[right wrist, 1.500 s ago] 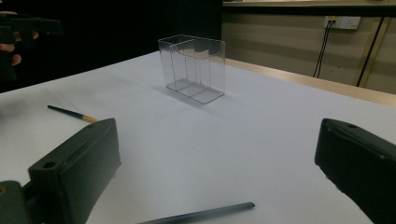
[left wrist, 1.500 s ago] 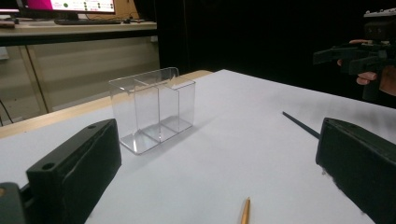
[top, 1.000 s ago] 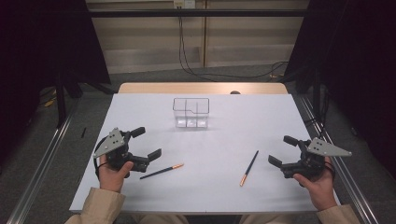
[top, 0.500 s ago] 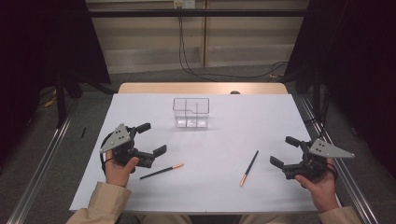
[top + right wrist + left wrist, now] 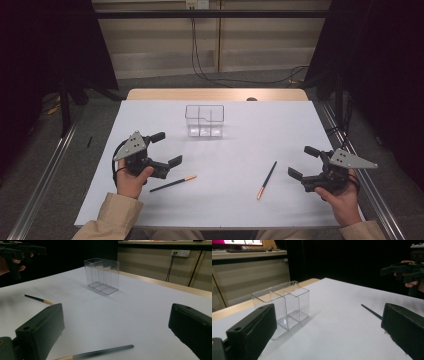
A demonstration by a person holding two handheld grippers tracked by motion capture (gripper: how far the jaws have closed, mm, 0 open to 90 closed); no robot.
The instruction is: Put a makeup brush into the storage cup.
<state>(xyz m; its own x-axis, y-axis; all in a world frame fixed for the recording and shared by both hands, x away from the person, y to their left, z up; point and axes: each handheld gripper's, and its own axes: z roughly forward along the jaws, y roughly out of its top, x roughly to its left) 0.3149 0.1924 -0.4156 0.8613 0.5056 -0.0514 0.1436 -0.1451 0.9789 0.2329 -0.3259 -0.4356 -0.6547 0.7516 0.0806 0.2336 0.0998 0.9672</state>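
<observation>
Tan sleeves [image 5: 116,216]; black grippers topped by grey three-cornered plates [image 5: 131,145].

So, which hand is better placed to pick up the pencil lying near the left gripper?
Left, most likely. The left gripper hangs open just beside that pencil, while the right gripper, also open, is across the table next to the other pencil.

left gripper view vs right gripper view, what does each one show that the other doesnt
Left gripper view alone: a monitor and keyboard on a bench behind, and the right gripper, open, in a hand.

Right gripper view alone: a wall socket with cables, the left gripper in a hand, and two brushes, one near and one far.

Both: the clear box standing empty on the white table, and each camera's own two black jaws, wide apart, holding nothing.
</observation>
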